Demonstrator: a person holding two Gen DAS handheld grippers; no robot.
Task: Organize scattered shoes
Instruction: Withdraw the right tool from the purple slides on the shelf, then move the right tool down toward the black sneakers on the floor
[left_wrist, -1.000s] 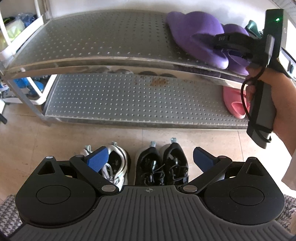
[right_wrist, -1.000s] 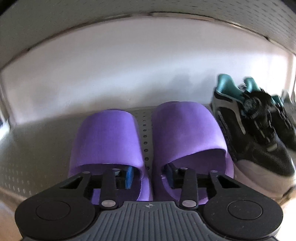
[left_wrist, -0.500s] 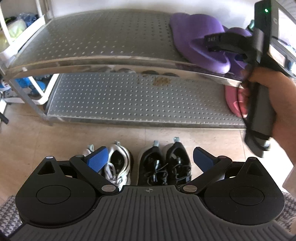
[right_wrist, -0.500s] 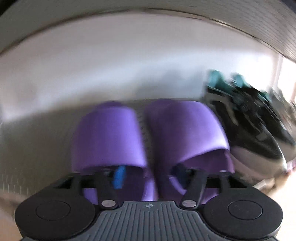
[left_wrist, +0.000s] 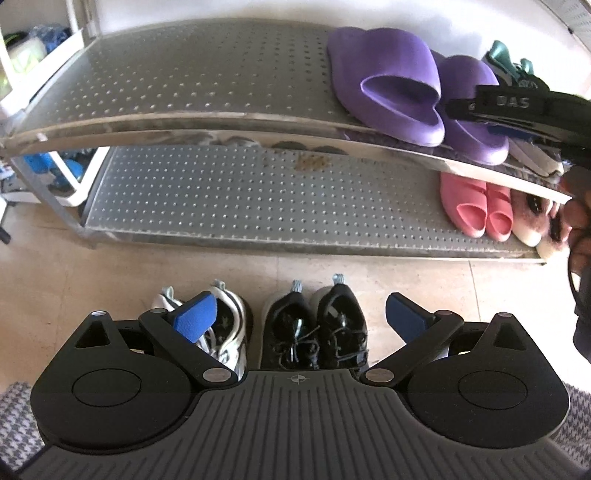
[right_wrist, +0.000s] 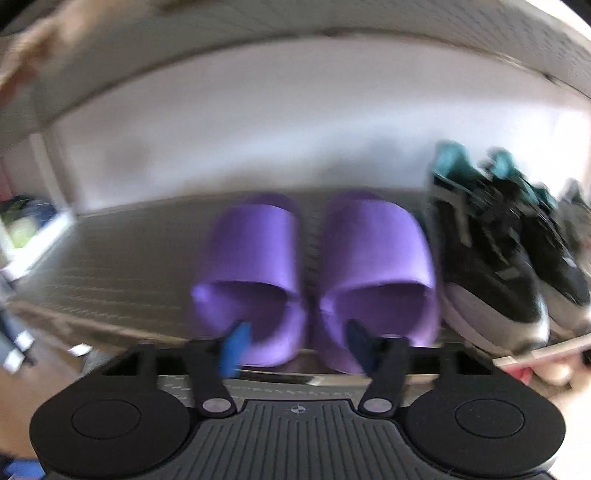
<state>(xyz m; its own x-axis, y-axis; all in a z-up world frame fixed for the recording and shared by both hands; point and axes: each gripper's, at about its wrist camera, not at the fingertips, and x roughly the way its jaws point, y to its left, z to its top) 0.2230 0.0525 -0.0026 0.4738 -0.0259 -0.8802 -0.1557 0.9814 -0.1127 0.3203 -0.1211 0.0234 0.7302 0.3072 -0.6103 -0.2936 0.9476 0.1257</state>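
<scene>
Left gripper (left_wrist: 299, 317) spread, empty, poised over black sneakers (left_wrist: 316, 325) on floor, directly below, toes pointing toward shelf (left_wrist: 221, 122).

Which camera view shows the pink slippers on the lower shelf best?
The left wrist view: the pink slippers sit sharp and side by side on the lower shelf. The right wrist view shows at most a blurred pink patch at its lower right edge.
</scene>
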